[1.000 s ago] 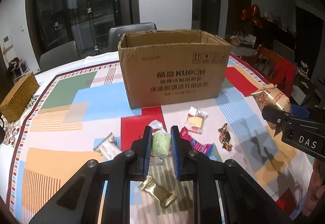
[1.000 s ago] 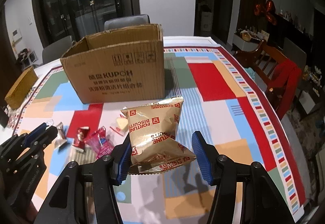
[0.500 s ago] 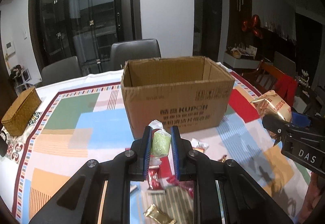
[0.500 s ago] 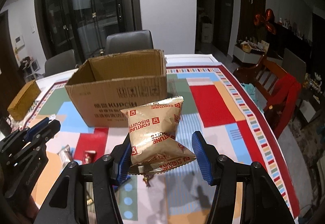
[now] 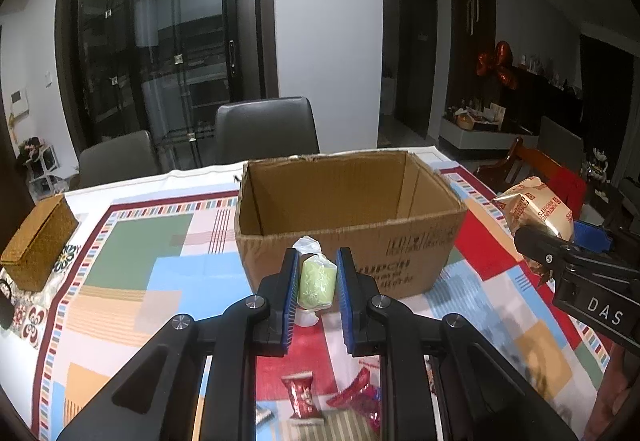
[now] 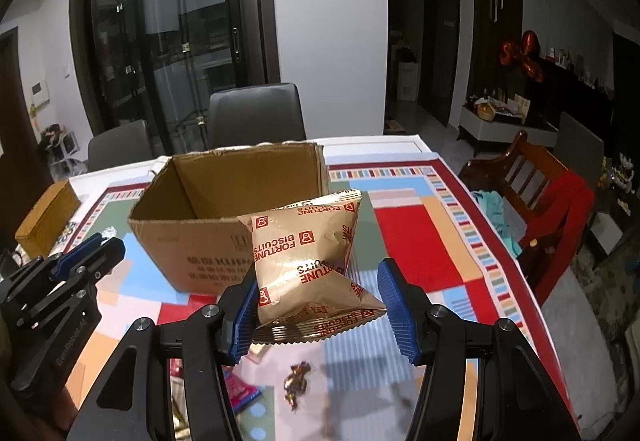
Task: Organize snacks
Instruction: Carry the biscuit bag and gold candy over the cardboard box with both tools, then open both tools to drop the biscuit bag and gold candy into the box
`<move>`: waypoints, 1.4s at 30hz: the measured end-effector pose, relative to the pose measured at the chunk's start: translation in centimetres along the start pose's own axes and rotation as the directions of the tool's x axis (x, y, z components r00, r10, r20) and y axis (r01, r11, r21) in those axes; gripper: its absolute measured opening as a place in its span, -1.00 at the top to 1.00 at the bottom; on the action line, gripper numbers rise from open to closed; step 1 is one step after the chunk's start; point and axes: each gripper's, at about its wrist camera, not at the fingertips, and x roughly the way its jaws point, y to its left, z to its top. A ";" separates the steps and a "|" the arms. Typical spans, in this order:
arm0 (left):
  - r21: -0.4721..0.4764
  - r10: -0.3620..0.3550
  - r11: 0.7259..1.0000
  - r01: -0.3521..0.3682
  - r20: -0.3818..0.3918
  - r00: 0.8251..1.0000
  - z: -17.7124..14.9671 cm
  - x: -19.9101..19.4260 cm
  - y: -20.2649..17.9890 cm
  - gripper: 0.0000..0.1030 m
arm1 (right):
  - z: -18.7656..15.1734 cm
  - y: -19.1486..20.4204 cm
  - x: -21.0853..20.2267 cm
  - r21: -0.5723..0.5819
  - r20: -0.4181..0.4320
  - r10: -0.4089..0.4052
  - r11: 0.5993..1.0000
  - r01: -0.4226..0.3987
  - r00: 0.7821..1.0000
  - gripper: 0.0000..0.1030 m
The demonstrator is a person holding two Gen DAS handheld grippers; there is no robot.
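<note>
My left gripper (image 5: 317, 283) is shut on a small green wrapped snack (image 5: 316, 281), held above the table just in front of the open cardboard box (image 5: 352, 237). My right gripper (image 6: 318, 301) is shut on a golden Fortune Biscuits bag (image 6: 308, 257), lifted in the air to the right of the box (image 6: 232, 225). The bag (image 5: 536, 207) and the right gripper (image 5: 560, 253) also show at the right edge of the left wrist view. The left gripper (image 6: 86, 253) shows at the left of the right wrist view. The part of the box interior that I can see is bare.
Loose wrapped sweets lie on the patterned tablecloth below: a red one (image 5: 302, 397), more red ones (image 5: 362, 397), a dark gold one (image 6: 296, 385). A woven basket (image 5: 38, 241) sits at the table's left edge. Grey chairs (image 5: 266, 129) stand behind, a wooden chair with red cloth (image 6: 560, 209) to the right.
Both grippers have risen with their snacks and come nearer the box. I now look down over its rim, and the sweets on the cloth have dropped low in view.
</note>
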 end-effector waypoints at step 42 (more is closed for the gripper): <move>-0.023 0.008 1.000 -0.007 0.013 1.000 7.1 9.3 2.6 0.62 | 7.8 3.7 7.8 -0.056 0.027 0.058 0.997 -0.057 0.998 -0.12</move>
